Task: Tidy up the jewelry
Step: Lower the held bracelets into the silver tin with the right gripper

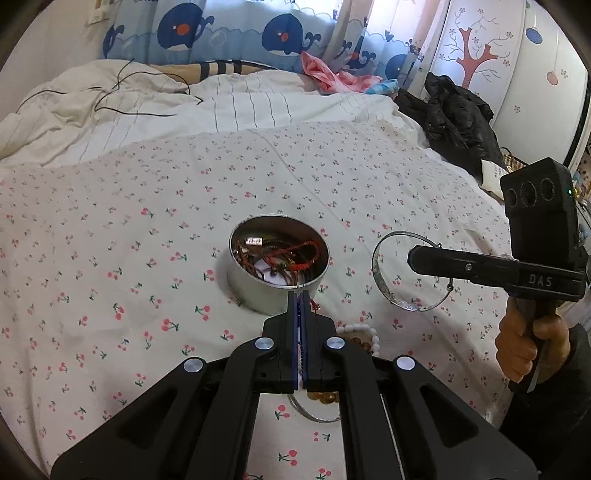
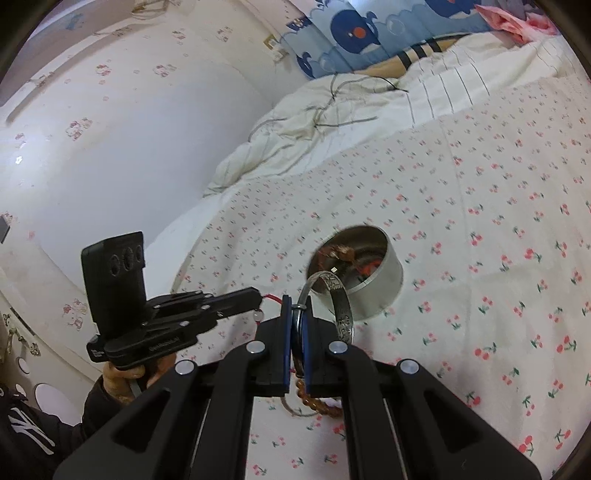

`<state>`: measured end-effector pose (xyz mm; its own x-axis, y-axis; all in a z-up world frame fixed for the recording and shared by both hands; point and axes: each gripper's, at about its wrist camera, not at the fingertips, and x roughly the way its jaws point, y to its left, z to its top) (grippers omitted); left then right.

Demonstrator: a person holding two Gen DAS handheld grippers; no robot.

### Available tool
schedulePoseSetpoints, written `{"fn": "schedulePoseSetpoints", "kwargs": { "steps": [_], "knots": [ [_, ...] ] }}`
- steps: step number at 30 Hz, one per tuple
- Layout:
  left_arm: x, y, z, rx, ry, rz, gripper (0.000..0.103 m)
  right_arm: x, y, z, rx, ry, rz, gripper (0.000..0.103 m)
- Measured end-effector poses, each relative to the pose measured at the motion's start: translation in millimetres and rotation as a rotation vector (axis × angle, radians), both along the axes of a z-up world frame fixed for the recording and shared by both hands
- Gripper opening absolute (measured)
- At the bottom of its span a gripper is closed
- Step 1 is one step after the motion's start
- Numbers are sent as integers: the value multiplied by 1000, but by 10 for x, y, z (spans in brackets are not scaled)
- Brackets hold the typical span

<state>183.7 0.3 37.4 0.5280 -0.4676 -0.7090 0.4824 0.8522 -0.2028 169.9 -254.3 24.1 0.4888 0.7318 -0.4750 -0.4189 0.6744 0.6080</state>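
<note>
Cherry-print bedsheet [image 1: 147, 229] fills both views; a round tin [image 1: 279, 291] at frame centre already holds tangled cords. Left gripper [image 1: 300, 295] pinches a red cord [image 2: 271, 297]; right gripper [image 2: 295, 306] clamps the silver bangle [image 1: 384, 273]; beaded bracelets [image 1: 364, 338] lie unsorted, lower centre.

**Item count**

You've got two grippers: left gripper [image 1: 299, 301], right gripper [image 2: 296, 314]. One round tin [image 1: 275, 295]. One silver bangle [image 1: 384, 291]. One white bead bracelet [image 1: 364, 332], one brown bead bracelet [image 2: 314, 400]. One red cord [image 2: 271, 297]. One black jacket [image 1: 458, 118].

A home bedroom; cherry-print bed sheet [image 1: 147, 206], whale curtains [image 1: 229, 33].
</note>
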Motion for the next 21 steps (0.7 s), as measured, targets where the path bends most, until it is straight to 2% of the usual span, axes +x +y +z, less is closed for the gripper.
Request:
{"fn": "schedulePoseSetpoints", "kwargs": {
  "steps": [7, 17, 21],
  "knots": [
    [110, -28, 159, -13, -29, 11, 1, 36, 35, 70, 22, -30, 0, 6],
    [426, -123, 357, -73, -48, 23, 1, 209, 105, 206, 29, -71, -7, 6],
    [563, -166, 342, -86, -45, 36, 1, 303, 101, 192, 36, -65, -16, 6]
  ]
}}
